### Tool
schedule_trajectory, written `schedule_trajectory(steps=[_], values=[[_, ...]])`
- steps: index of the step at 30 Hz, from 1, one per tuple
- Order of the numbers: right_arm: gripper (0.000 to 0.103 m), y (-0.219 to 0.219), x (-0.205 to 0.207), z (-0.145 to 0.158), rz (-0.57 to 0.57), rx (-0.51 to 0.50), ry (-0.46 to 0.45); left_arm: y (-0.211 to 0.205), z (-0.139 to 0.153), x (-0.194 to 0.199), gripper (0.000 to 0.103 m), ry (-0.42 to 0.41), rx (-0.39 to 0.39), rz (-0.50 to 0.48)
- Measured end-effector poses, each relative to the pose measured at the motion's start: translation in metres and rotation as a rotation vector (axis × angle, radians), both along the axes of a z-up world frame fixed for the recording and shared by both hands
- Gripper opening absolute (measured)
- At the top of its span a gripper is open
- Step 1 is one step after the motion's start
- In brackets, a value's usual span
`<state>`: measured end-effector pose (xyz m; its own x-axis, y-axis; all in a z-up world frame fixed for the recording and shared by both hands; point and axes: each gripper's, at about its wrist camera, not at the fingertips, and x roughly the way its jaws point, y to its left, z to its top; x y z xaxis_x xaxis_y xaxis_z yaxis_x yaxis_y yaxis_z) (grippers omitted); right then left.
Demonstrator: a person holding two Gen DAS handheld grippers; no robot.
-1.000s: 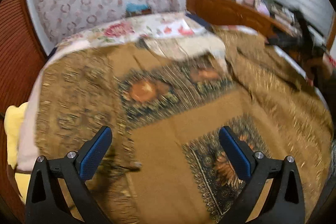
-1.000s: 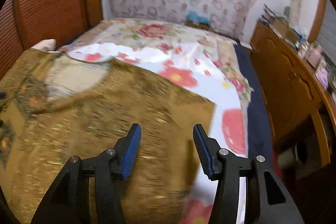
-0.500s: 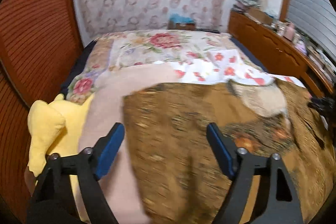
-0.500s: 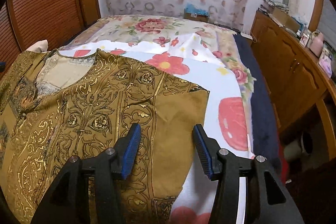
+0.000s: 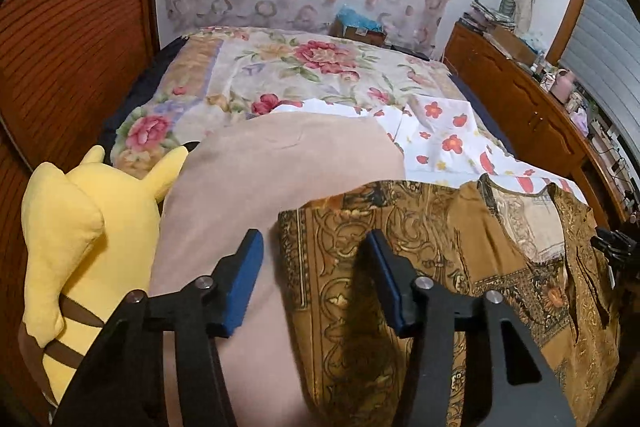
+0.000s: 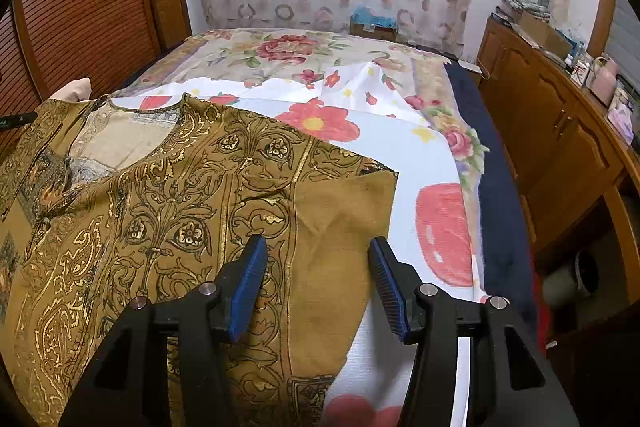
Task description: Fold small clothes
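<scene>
A brown top with gold and black ornament (image 6: pixel 160 211) lies spread flat on the bed, neckline toward the far end. In the left wrist view the same top (image 5: pixel 440 247) fills the lower right. My left gripper (image 5: pixel 316 279) is open and empty, hovering over the top's left sleeve edge. My right gripper (image 6: pixel 318 279) is open and empty, hovering over the plain brown right sleeve (image 6: pixel 344 227). The other gripper's black tip (image 5: pixel 616 247) shows at the right edge of the left wrist view.
A yellow plush toy (image 5: pixel 76 239) and a pink pillow (image 5: pixel 256 195) lie left of the top. A white floral sheet (image 6: pixel 400 155) covers the bed. A wooden cabinet (image 6: pixel 560 147) with clutter runs along the right. A ribbed wooden headboard wall (image 5: pixel 60 47) stands on the left.
The left gripper has swung left from over the top's middle to its left sleeve edge, and its jaws have narrowed somewhat. The right gripper has settled over the right sleeve.
</scene>
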<state>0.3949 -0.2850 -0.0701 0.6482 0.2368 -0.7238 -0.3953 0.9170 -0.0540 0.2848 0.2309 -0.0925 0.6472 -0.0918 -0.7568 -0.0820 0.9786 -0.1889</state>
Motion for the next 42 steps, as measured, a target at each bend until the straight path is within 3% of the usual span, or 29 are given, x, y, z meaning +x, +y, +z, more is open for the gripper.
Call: schedule_trajectory(steps=[1,2,3,9,14,17,22,26,27,31,37,42], values=[[0.056,0.0,0.0,0.0,0.0,0.0,0.0,0.0,0.0,0.0,0.041,-0.002,-0.001,-0.006],[0.056,-0.001,0.0,0.0,0.0,0.001,0.0,-0.003,0.001,-0.001,0.016,-0.007,-0.003,-0.032],[0.056,-0.001,0.0,0.0,-0.001,0.001,0.001,-0.006,0.002,-0.001,0.004,-0.004,-0.006,-0.056],[0.058,-0.003,-0.001,0.001,-0.006,-0.001,-0.002,-0.031,0.034,-0.025,0.003,-0.13,0.057,-0.065],[0.058,-0.01,0.004,0.002,-0.042,0.013,0.005,-0.048,0.056,-0.052,0.003,-0.194,0.062,-0.108],[0.058,-0.021,0.011,0.003,-0.114,0.012,0.0,-0.055,0.059,-0.067,0.003,-0.203,0.072,-0.128],[0.058,-0.029,0.025,0.003,-0.132,0.063,0.041,-0.063,0.057,-0.089,0.003,-0.204,0.094,-0.14],[0.019,-0.011,0.017,0.004,-0.072,0.041,0.043,-0.065,0.057,-0.112,0.003,-0.214,0.084,-0.14],[0.009,-0.005,0.01,0.004,-0.066,0.023,0.033,-0.066,0.057,-0.12,0.003,-0.218,0.082,-0.139],[0.005,0.008,-0.024,0.012,-0.011,-0.022,-0.024,-0.072,0.055,-0.153,0.003,-0.228,0.08,-0.138],[0.005,-0.019,-0.105,0.053,0.033,0.162,-0.15,-0.066,0.058,-0.208,0.003,-0.275,0.083,-0.104],[0.005,-0.052,-0.182,0.07,0.059,0.227,-0.218,-0.064,0.062,-0.246,0.003,-0.303,0.069,-0.086]])
